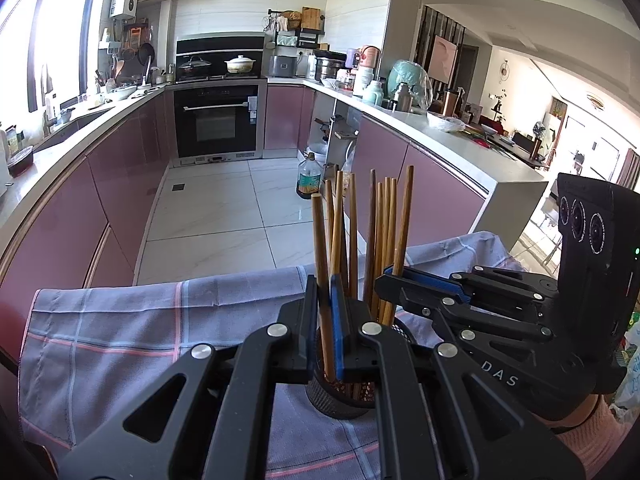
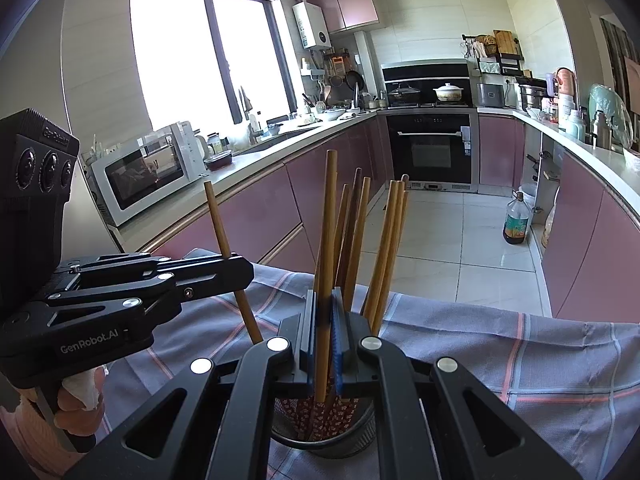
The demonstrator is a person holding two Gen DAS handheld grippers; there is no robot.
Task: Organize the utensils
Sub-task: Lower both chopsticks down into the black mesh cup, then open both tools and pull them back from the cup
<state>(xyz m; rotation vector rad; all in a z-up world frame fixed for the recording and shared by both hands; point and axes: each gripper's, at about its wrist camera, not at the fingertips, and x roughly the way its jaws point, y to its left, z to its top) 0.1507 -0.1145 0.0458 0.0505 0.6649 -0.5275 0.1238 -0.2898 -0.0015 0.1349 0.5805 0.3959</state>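
A black mesh holder point(image 1: 340, 398) point(image 2: 324, 442) stands on a checked blue-grey cloth point(image 1: 120, 320) point(image 2: 520, 360) and is filled with several wooden chopsticks point(image 1: 380, 240) point(image 2: 390, 240). My left gripper point(image 1: 326, 294) point(image 2: 242, 270) is shut on one chopstick point(image 1: 319, 236) point(image 2: 218, 220) just above the holder's rim. My right gripper point(image 2: 326, 310) point(image 1: 386, 276) is shut on another chopstick point(image 2: 330, 216) point(image 1: 405, 216) beside it. Both held sticks stand nearly upright with their lower ends down by the holder. The two grippers are close together over the holder.
Pink kitchen cabinets line both sides of a tiled floor point(image 1: 224, 216). An oil bottle point(image 1: 309, 178) point(image 2: 518, 220) stands on the floor. A microwave point(image 2: 148, 172) sits on the left counter, an oven point(image 1: 218, 120) at the far end. A person's hand point(image 2: 80, 404) holds the left gripper.
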